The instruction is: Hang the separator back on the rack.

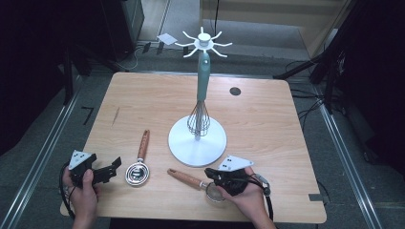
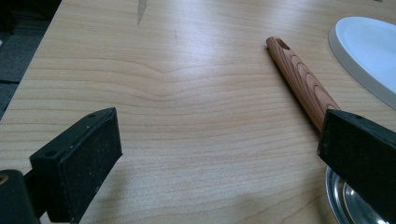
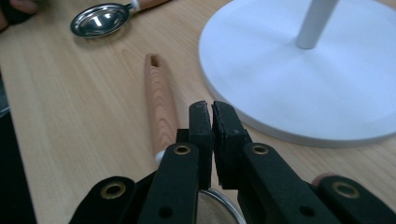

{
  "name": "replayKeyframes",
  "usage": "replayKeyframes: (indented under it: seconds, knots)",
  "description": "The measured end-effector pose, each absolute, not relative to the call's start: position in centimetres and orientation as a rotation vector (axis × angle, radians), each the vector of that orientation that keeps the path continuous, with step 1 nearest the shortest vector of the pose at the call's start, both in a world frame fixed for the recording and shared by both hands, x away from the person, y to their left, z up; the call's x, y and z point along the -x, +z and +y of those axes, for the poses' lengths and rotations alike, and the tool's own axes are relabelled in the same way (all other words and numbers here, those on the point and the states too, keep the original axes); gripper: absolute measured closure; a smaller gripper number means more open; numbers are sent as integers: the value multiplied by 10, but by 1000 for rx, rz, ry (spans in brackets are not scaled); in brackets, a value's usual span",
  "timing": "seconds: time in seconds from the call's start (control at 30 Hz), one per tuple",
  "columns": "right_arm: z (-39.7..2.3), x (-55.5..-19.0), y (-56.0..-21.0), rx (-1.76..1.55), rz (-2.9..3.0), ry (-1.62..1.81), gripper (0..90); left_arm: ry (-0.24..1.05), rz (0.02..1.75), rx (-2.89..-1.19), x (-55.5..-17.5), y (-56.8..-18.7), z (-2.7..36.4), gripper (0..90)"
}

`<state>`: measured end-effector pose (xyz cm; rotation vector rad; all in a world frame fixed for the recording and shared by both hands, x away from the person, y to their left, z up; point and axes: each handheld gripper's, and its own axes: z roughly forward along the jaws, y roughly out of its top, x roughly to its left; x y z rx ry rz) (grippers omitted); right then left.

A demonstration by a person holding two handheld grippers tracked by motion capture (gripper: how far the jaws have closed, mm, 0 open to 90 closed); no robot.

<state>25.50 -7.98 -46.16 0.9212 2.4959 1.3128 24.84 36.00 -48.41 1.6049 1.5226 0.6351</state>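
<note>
Strainer [image 1: 216,191] under closed right tool [image 1: 213,175]

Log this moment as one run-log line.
left gripper: open, beside left strainer | right gripper: shut, empty, over right strainer | whisk: hanging on stand

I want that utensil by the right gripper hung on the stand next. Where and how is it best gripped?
Probably the wooden handle of the utensil, mid-length, from above with jaws across it: it lies flat on the table, narrow and straight, its hanging hole stays free. The right gripper is shut above the metal end.
</note>
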Motion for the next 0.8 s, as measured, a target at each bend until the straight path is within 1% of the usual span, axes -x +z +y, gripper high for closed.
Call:
replayKeyframes:
  seconds: [0.13, 0.33, 0.53, 0.8]
  knots:
    - [-70, -256, -462, -906, 2586, 1312, 806, 637, 1522, -1605, -248, -484, 360, 0]
    - [-58, -260, -463, -887, 2718, 1195, 726, 636, 1521, -1605, -248, -484, 360, 0]
    - [-49, -269, -458, -887, 2842, 1037, 684, 636, 1518, -1605, -248, -484, 360, 0]
    - [-35, -279, -455, -889, 2988, 822, 659, 637, 1517, -1604, -248, -484, 360, 0]
